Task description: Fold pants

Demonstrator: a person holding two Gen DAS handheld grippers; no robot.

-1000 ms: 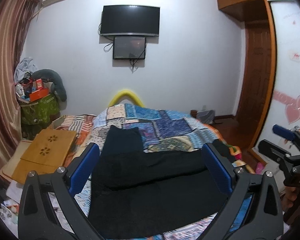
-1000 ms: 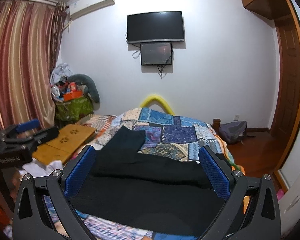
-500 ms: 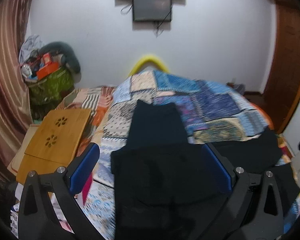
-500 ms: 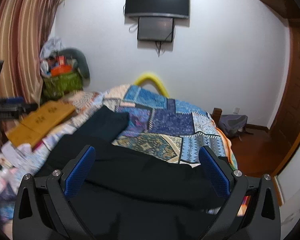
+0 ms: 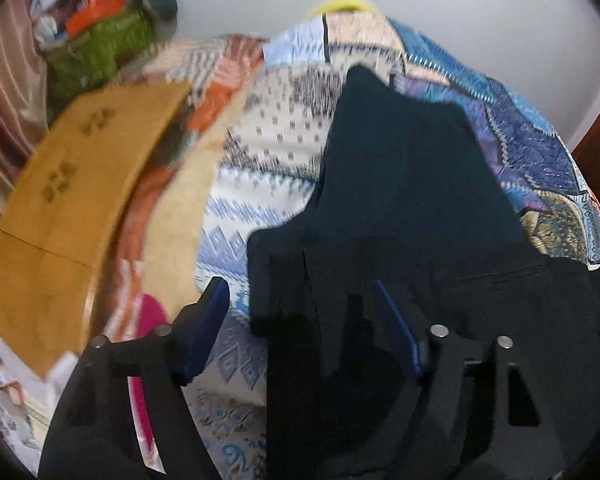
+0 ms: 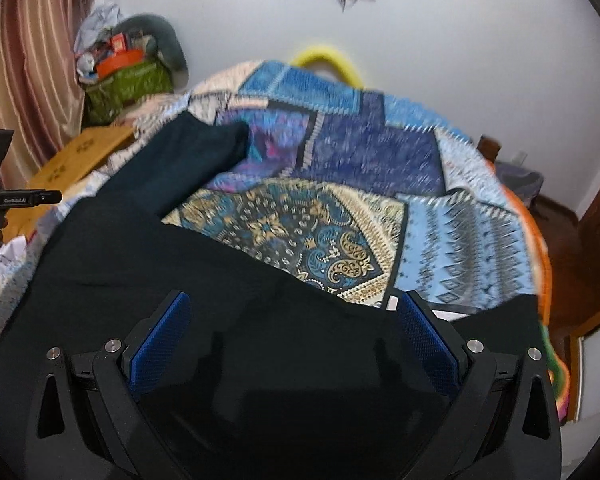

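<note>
Patchwork quilt (image 6: 340,216) under black pants (image 5: 412,208).
My left gripper (image 5: 304,320) gapes at their left edge; my right gripper (image 6: 292,336) spreads wide above them.

Patchwork quilt (image 6: 340,184), wooden board (image 5: 80,184) (blurred)

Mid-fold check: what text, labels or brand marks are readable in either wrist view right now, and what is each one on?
"GenRobot.AI", roughly; small white print, hard to confirm, on the black bar of the left claw's handle, at the left edge of the right wrist view.
Orange box on the green basket: any print is too blurred to read.
Black pants, patchwork quilt and wooden lap desk: no text visible.
</note>
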